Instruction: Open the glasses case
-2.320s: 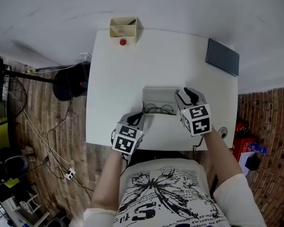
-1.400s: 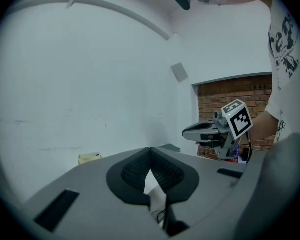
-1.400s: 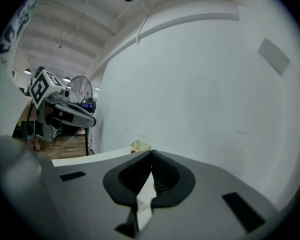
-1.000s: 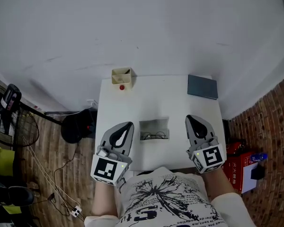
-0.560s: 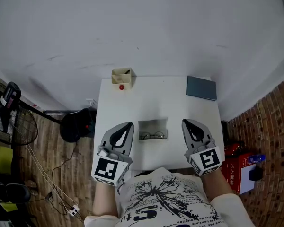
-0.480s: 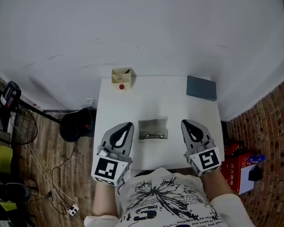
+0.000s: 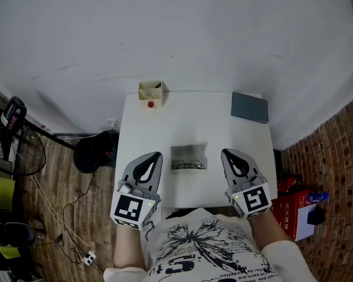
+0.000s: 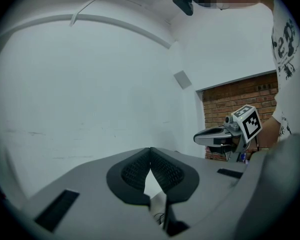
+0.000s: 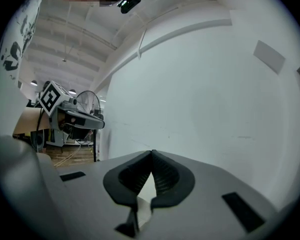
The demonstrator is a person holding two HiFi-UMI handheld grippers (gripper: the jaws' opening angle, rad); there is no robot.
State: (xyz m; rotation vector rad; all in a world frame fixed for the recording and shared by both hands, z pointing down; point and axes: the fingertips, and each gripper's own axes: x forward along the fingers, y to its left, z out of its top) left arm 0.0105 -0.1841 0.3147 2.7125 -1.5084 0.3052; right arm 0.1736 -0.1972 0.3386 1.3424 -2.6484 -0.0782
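The grey glasses case lies open in the middle of the white table, its lid raised at the far side. A pair of thin-framed glasses rests inside. My left gripper hovers to the left of the case and apart from it. In the left gripper view its tips meet with nothing between them. My right gripper hovers to the right of the case, also apart. The right gripper view shows its tips shut and empty, pointing at the white wall.
A beige box with a red knob stands at the table's far left edge. A dark grey flat pad lies at the far right corner. A black stand and cables are on the floor at the left. A red box is at the right.
Both grippers have drawn back from the open case toward the person and risen. Over the last second they barely shifted. The case stays open.
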